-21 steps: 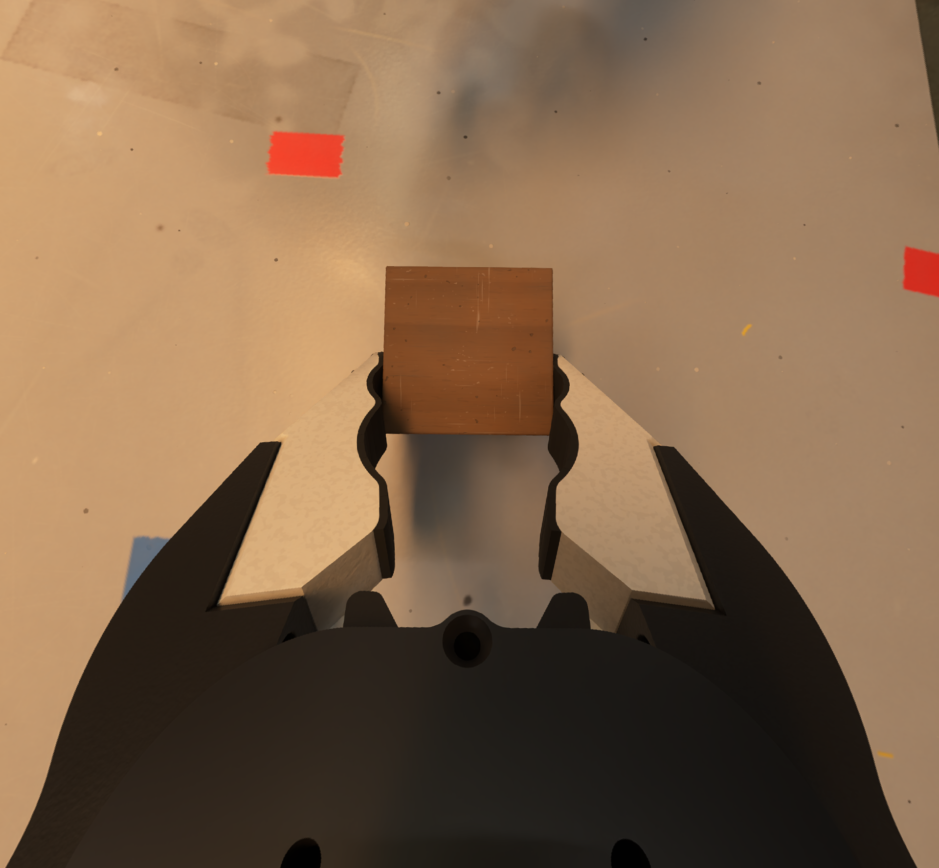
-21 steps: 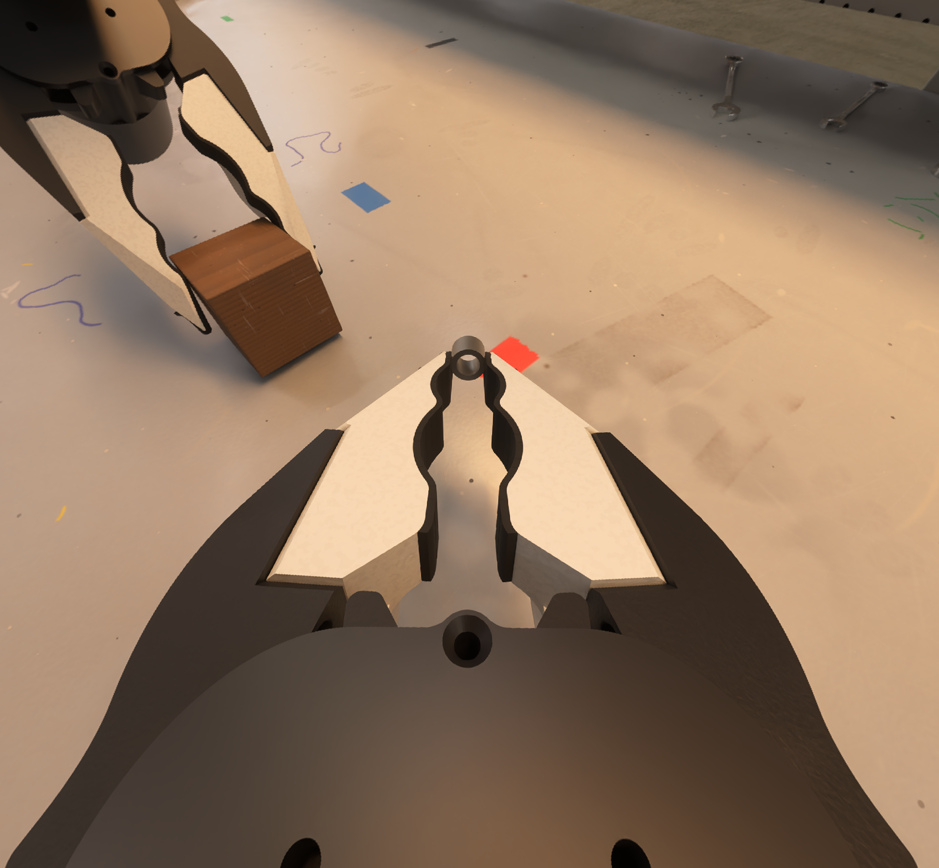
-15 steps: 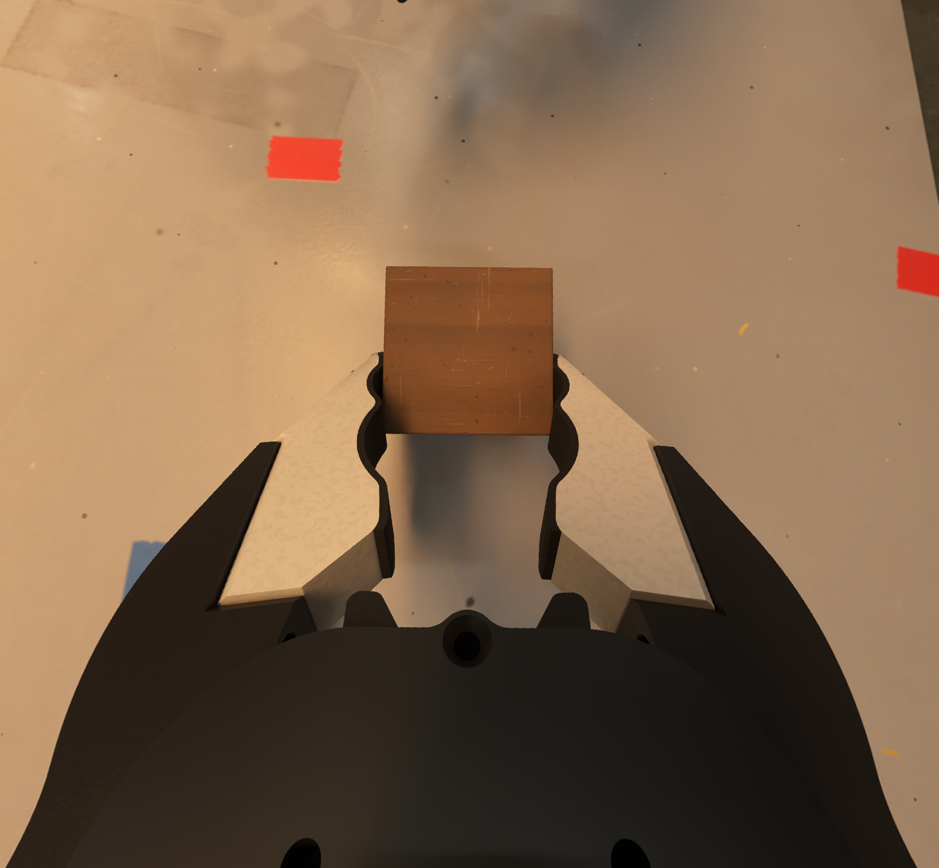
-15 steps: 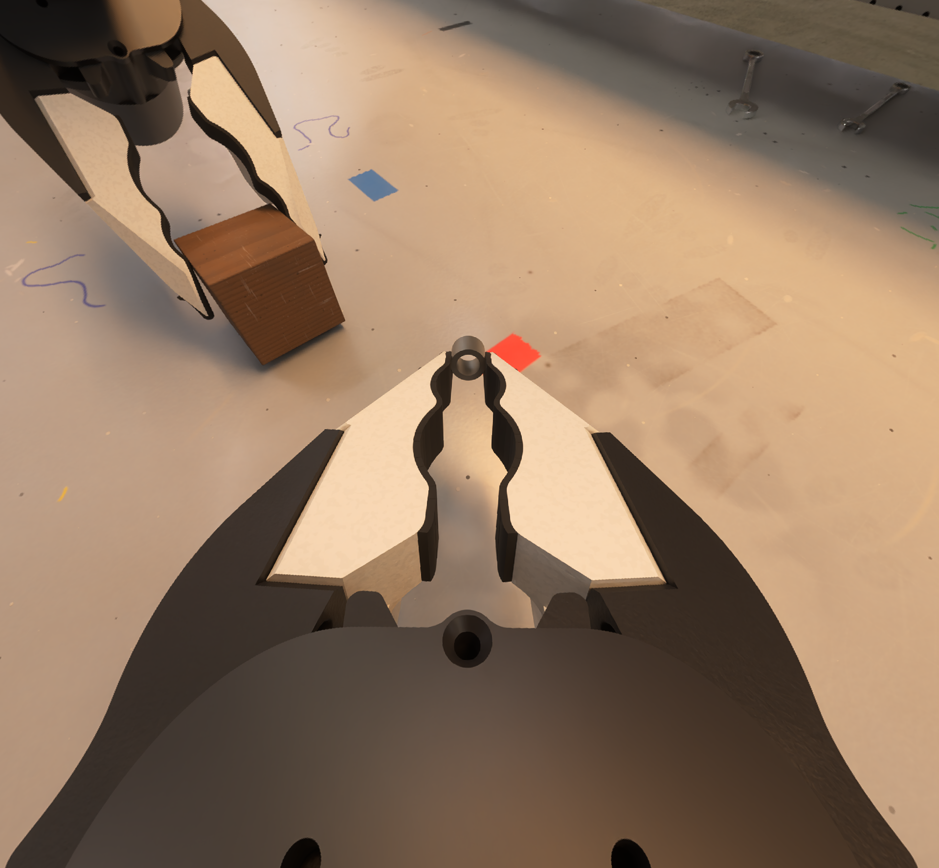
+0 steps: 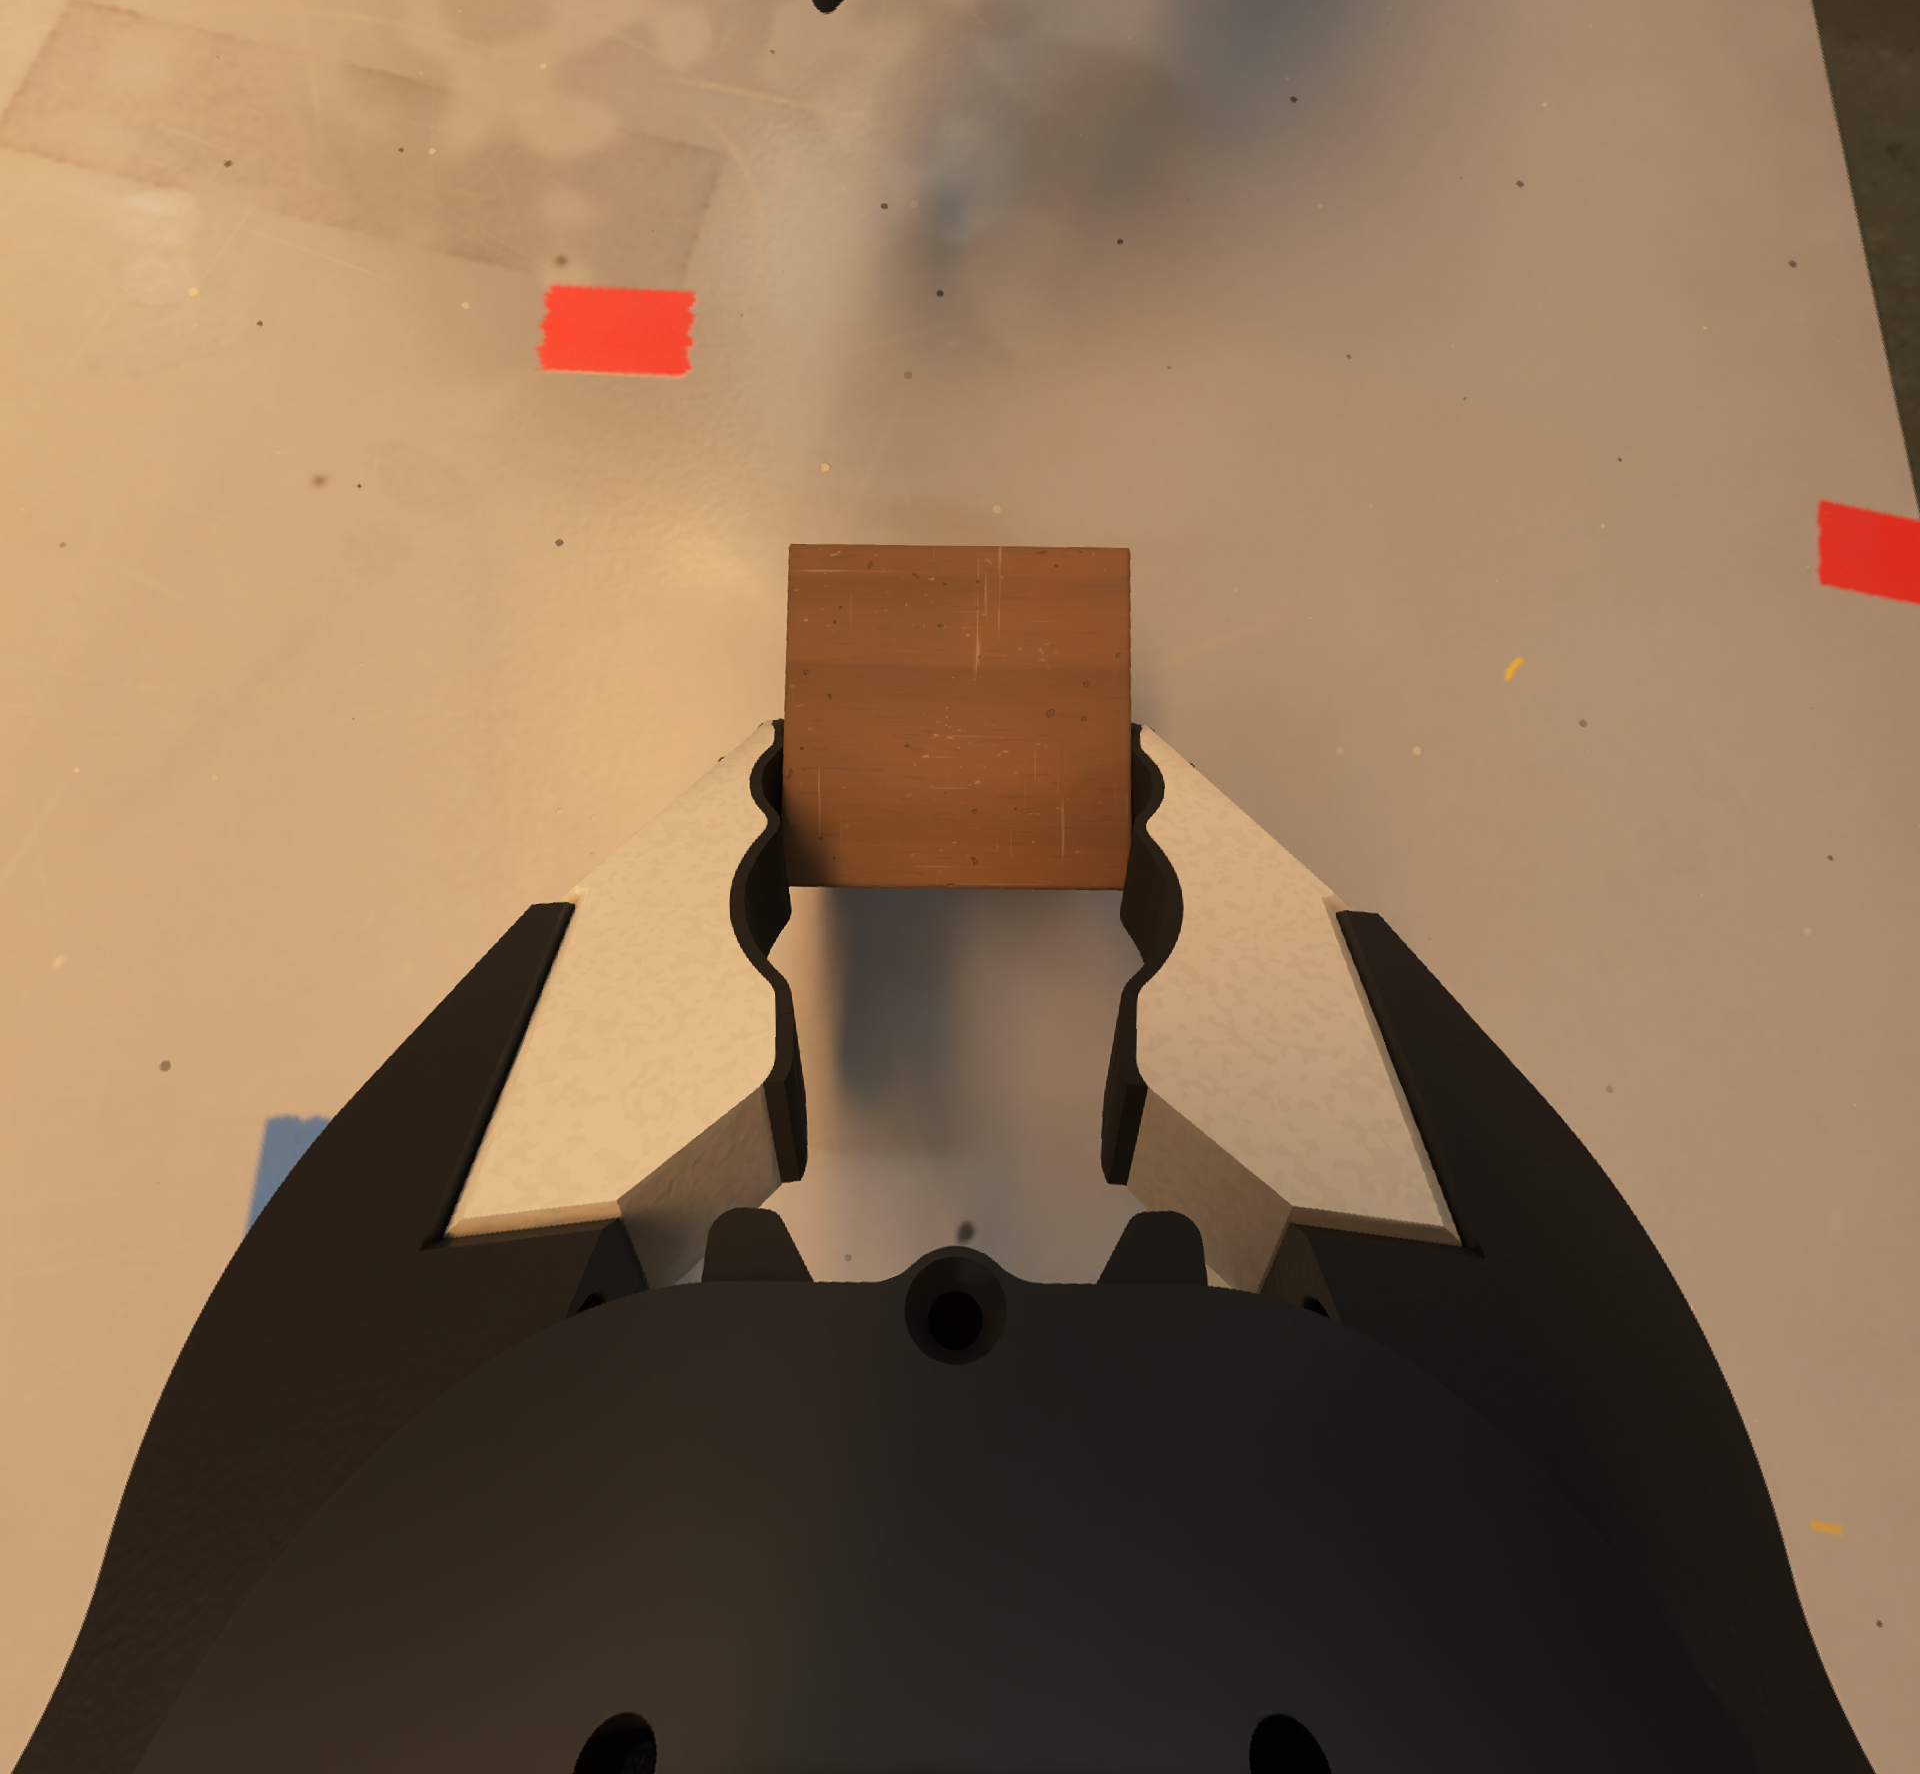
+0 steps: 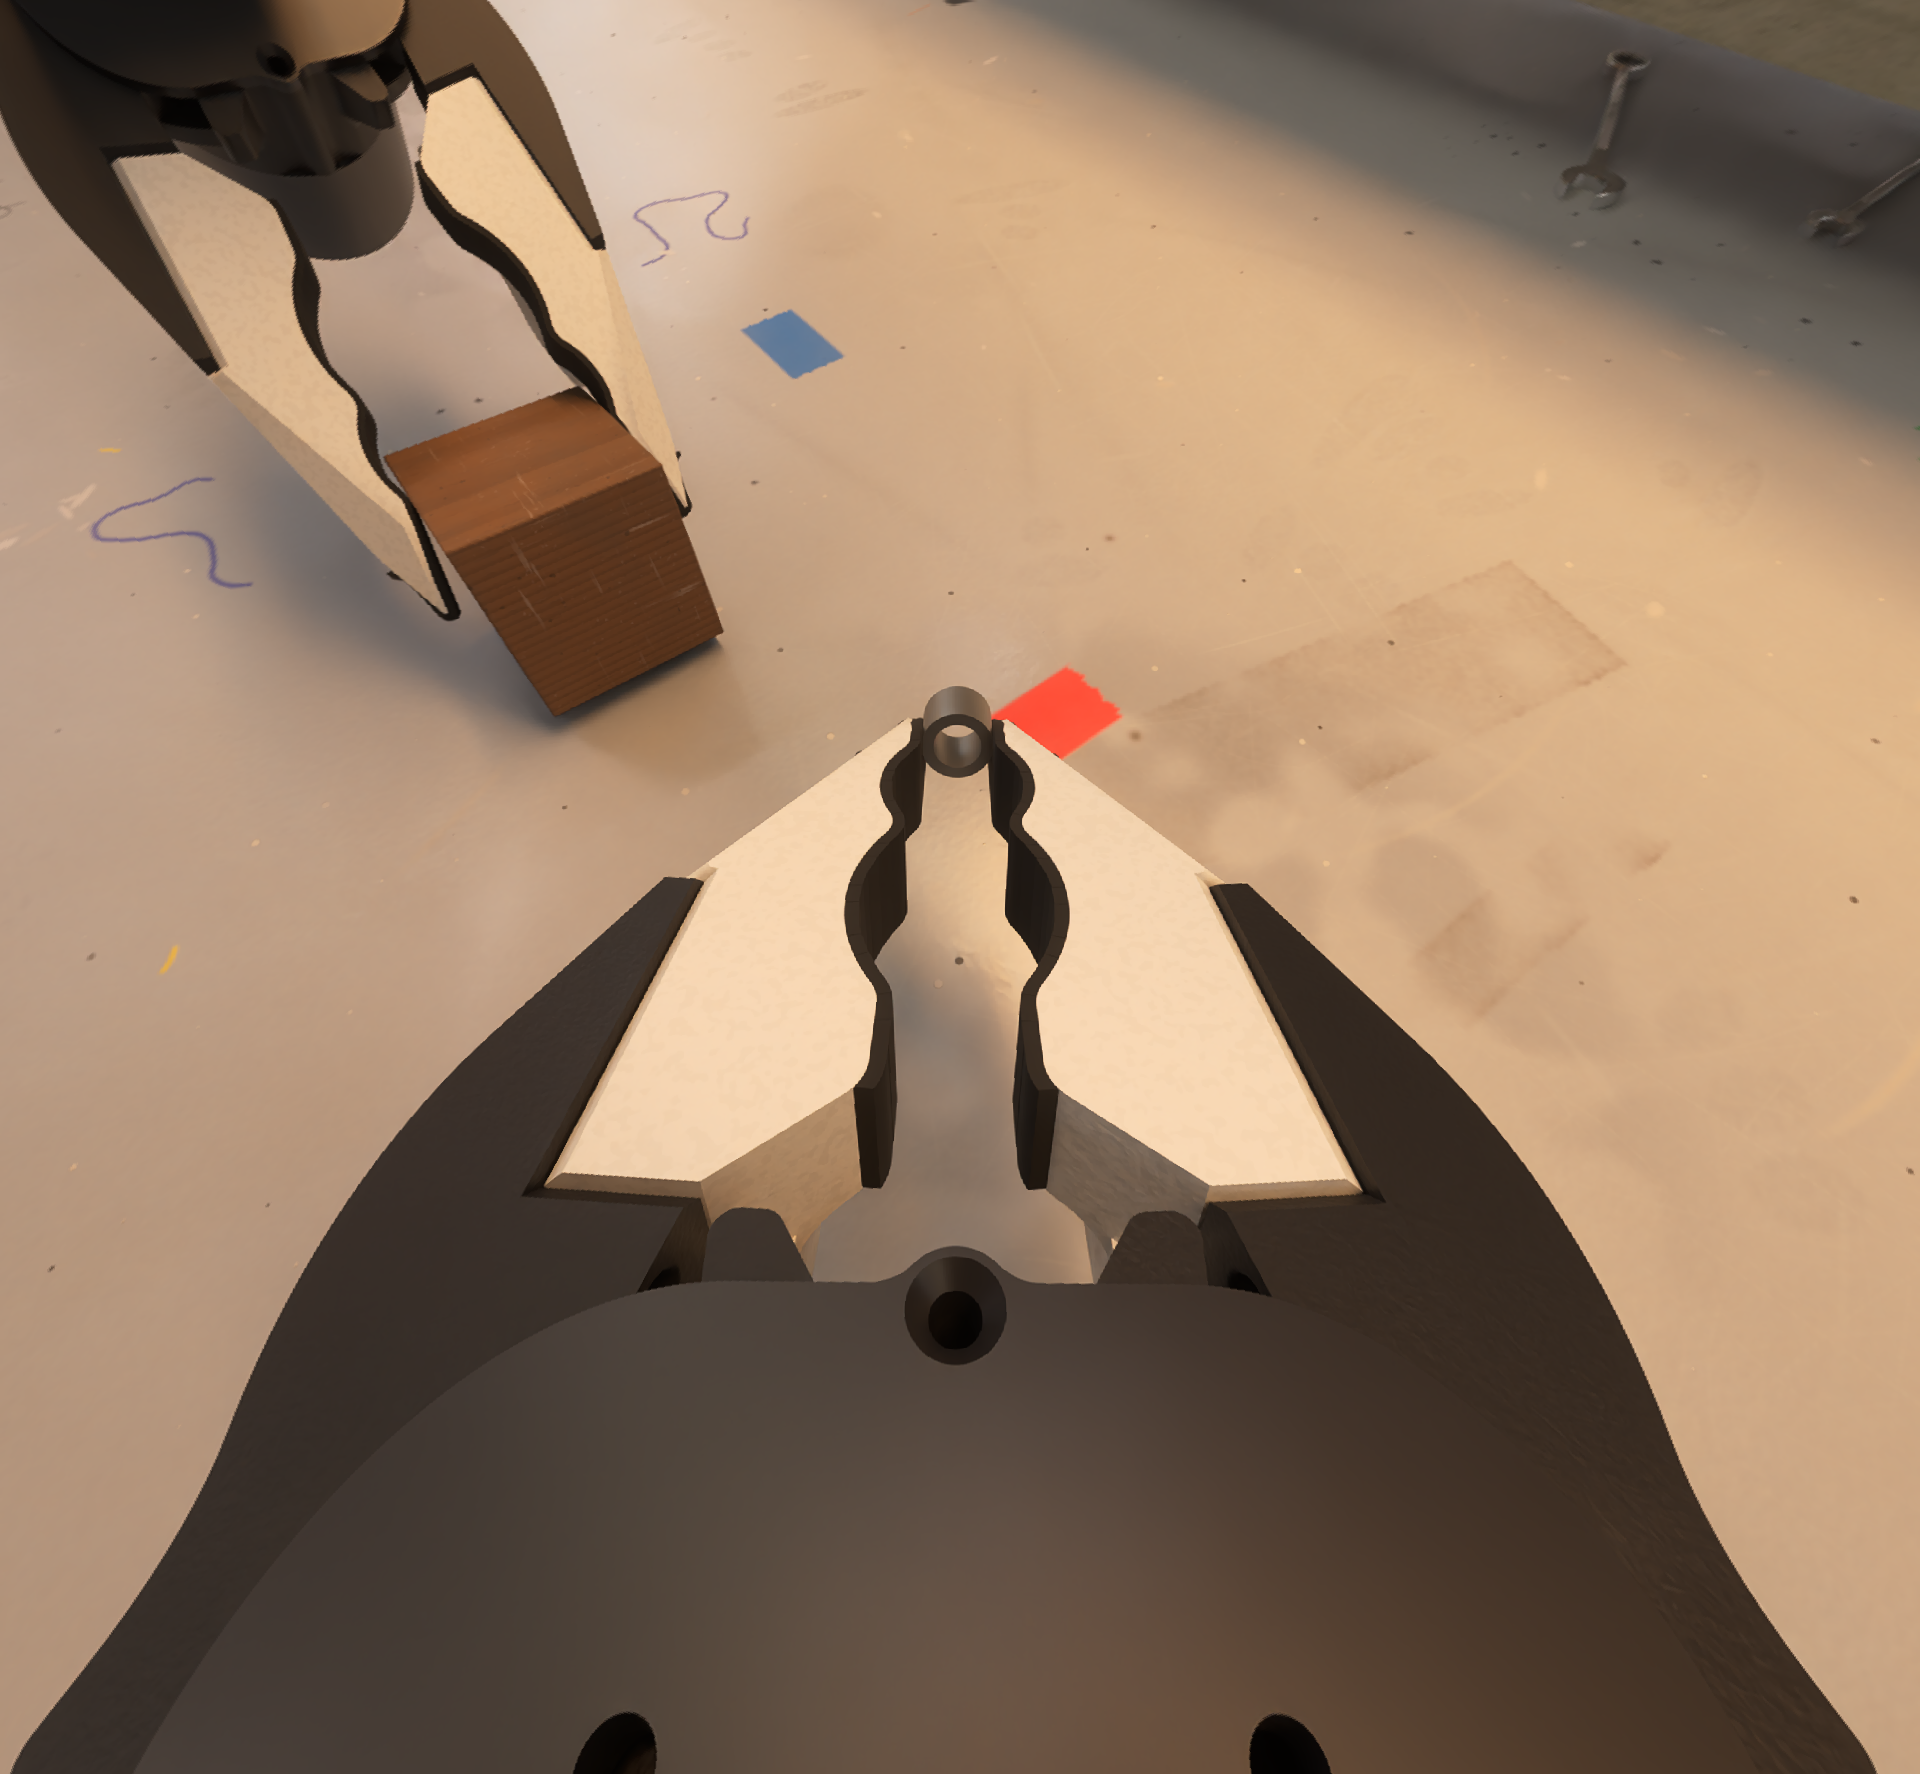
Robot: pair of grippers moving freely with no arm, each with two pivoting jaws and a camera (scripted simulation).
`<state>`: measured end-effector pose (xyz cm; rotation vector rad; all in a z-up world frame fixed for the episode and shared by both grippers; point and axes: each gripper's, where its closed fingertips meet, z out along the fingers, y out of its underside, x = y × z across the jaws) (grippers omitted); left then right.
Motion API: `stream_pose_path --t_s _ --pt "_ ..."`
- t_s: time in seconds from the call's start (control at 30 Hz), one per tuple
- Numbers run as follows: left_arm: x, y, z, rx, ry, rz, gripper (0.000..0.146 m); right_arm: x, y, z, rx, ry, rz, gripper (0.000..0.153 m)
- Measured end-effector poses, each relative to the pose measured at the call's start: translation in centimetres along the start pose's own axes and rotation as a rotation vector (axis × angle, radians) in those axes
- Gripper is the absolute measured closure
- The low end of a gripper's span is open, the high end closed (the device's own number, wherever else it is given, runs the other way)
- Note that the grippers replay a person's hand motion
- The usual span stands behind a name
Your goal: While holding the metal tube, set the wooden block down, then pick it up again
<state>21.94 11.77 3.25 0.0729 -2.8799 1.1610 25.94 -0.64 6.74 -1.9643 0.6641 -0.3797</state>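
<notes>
My left hand-held gripper was clamped on the wooden block, whose lower edge seemed to touch the tabletop near a red tape mark, while my right hand-held gripper pinched the small metal tube at its fingertips above the tabletop.

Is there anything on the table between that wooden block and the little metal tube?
No. In the right wrist view, only bare table separates the wooden block from the metal tube.
</notes>
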Motion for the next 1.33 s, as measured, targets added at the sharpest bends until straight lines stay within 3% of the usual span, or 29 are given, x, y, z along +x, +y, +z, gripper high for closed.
stream_pose_path --t_s 0.3,0.6,1.0,1.33 --pt "0.0 0.0 0.0 0.002 -0.001 0.0 0.082 -0.1 0.1 0.0 -0.07 -0.083 -0.007 0.141" --pt "0.0 0.0 0.0 0.007 -0.001 -0.003 0.082 -0.2 0.9 0.4 -0.074 -0.066 -0.01 0.141" --pt "0.1 -0.3 -0.4 0.036 0.01 0.003 0.082 -0.1 0.3 0.1 -0.034 -0.121 0.107 0.141" --pt "0.2 -3.7 -2.7 0.18 0.065 -0.01 0.082 0.0 0.3 -0.1 -0.02 -0.159 0.207 0.141"
